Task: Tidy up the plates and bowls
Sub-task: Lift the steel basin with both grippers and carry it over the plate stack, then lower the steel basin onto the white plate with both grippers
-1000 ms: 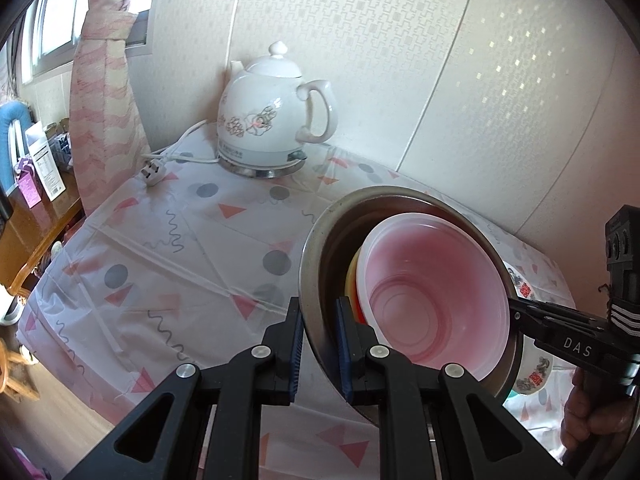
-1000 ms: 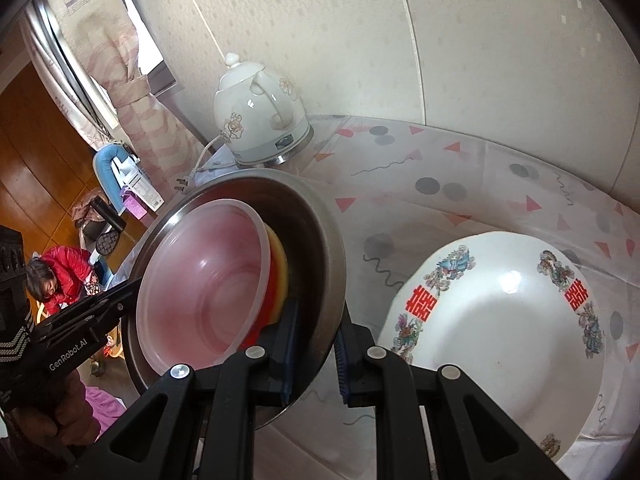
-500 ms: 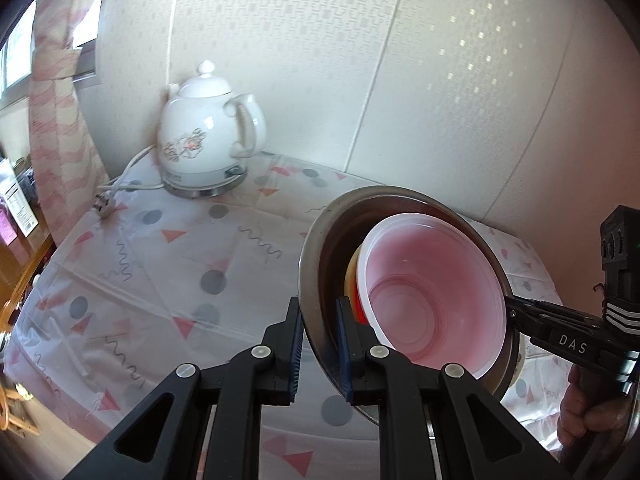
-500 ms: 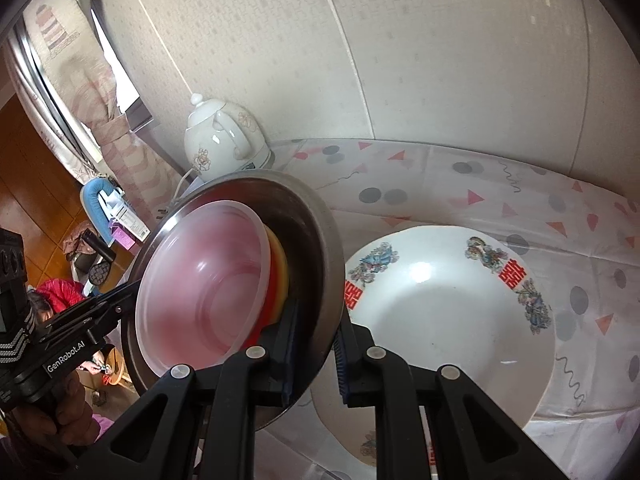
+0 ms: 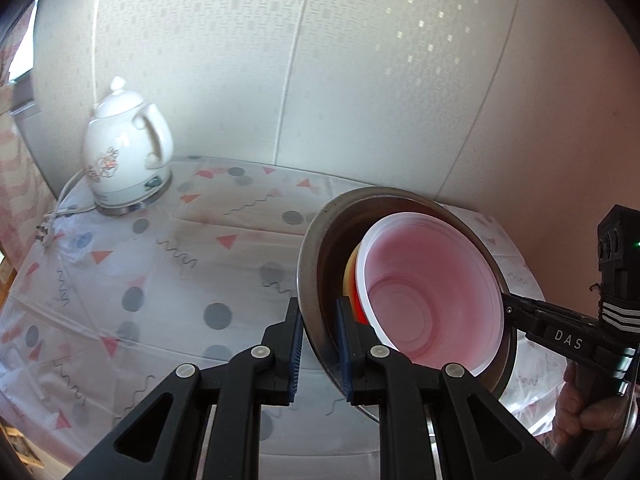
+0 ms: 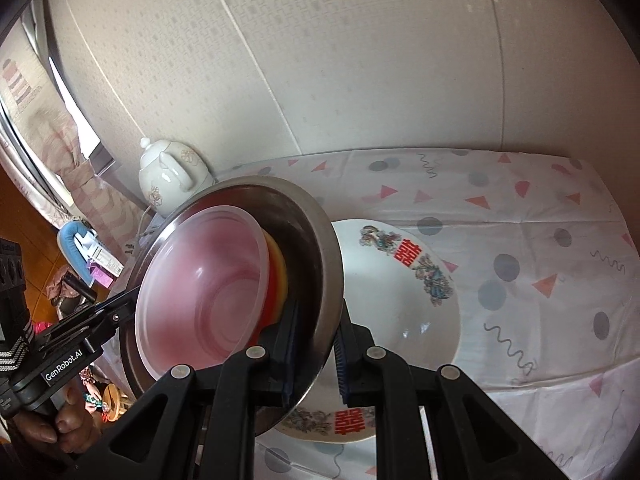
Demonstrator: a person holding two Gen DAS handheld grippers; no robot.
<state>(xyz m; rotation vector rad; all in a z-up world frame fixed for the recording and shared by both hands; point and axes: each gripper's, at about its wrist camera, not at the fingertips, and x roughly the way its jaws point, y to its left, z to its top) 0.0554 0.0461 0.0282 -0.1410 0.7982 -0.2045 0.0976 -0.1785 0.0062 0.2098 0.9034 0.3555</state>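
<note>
A steel bowl (image 5: 320, 256) (image 6: 308, 240) is held in the air between both grippers. Nested inside it are a clear pinkish plastic bowl (image 5: 432, 296) (image 6: 204, 292) and a yellow and a red bowl under it (image 6: 278, 276). My left gripper (image 5: 318, 340) is shut on the steel bowl's rim on one side. My right gripper (image 6: 314, 356) is shut on the opposite rim. A large white plate (image 6: 404, 304) with red characters and flower prints lies on the table, right under the steel bowl in the right wrist view.
A white ceramic kettle (image 5: 126, 148) (image 6: 172, 180) with a cord stands at the table's back left near the wall. The table has a patterned plastic cover (image 5: 180, 264). A wallpapered wall runs behind. A room with furniture lies beyond the table's left edge.
Both grippers have carried the bowl stack to the right, over the white plate. The kettle has slid further left and away in both views.
</note>
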